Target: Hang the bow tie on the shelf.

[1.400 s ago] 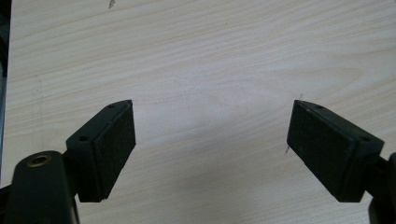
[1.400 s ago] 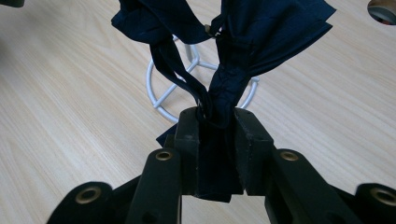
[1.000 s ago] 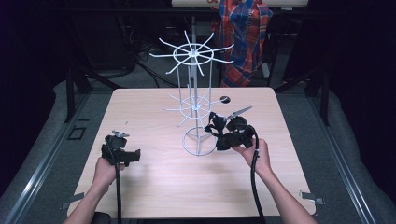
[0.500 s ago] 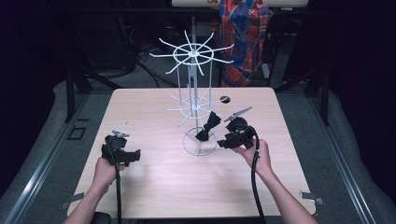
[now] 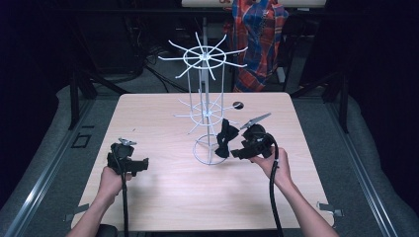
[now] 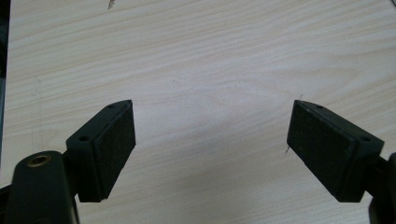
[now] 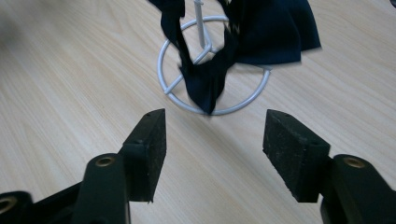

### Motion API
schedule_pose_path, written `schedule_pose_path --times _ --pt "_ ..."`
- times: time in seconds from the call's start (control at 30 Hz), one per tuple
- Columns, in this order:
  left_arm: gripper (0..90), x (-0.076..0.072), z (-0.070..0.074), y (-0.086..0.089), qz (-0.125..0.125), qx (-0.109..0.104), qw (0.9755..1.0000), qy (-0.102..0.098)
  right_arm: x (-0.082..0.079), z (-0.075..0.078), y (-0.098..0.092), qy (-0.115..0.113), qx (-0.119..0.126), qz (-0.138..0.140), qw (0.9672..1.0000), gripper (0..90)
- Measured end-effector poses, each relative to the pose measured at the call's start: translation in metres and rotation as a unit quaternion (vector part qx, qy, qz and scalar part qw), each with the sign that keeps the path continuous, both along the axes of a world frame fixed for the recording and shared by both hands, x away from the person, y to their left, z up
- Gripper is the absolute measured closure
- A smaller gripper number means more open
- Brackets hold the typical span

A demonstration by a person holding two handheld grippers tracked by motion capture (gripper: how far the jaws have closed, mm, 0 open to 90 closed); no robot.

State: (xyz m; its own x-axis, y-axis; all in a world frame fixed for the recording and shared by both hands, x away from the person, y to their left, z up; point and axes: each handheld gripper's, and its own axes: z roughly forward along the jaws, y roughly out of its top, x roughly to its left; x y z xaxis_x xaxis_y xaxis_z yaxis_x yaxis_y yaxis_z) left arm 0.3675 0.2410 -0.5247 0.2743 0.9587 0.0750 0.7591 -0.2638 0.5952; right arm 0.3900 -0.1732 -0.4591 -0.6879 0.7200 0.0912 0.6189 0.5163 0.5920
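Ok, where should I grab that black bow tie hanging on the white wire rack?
Probably the bow tie's narrow lower tip just above the base ring. Come in level from the right gripper's side: its jaws are open and the cloth hangs free there, clear of the centre post.

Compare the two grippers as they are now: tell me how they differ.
The left gripper faces bare table; the right gripper faces the dark cloth hanging on the white wire rack. The left gripper sits well away from the rack; the right gripper is close beside its base. Both are open and hold nothing.
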Motion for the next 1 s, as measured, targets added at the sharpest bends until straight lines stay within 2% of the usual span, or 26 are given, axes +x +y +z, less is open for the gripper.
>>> schedule_pose_path --times 0.3,0.63,0.7,0.77,0.8,1.0 --pt "15.6 0.0 0.0 0.0 -0.001 -0.001 1.0 -0.001 -0.009 0.009 -0.007 -0.009 0.006 0.005 0.9999 30.4" --pt "15.7 0.0 0.0 0.0 0.0 -0.002 1.0 -0.001 -0.024 0.024 -0.03 -0.024 0.015 -0.004 0.9996 17.1" --pt "15.6 0.0 0.001 0.0 -0.001 -0.002 1.0 -0.001 -0.026 0.025 -0.034 -0.018 0.011 -0.003 0.9998 15.4" --pt "15.7 0.0 0.001 0.0 0.0 -0.002 1.0 -0.001 -0.028 0.025 -0.039 -0.023 0.01 -0.011 0.9996 15.0" --pt "15.6 -0.001 0.001 0.0 0.0 -0.003 1.0 -0.001 -0.028 0.025 -0.042 -0.016 0.008 -0.009 0.9998 14.4" --pt "15.7 0.0 0.001 0.0 -0.001 -0.004 1.0 -0.002 -0.033 0.021 -0.051 -0.019 -0.003 -0.017 0.9997 10.4"
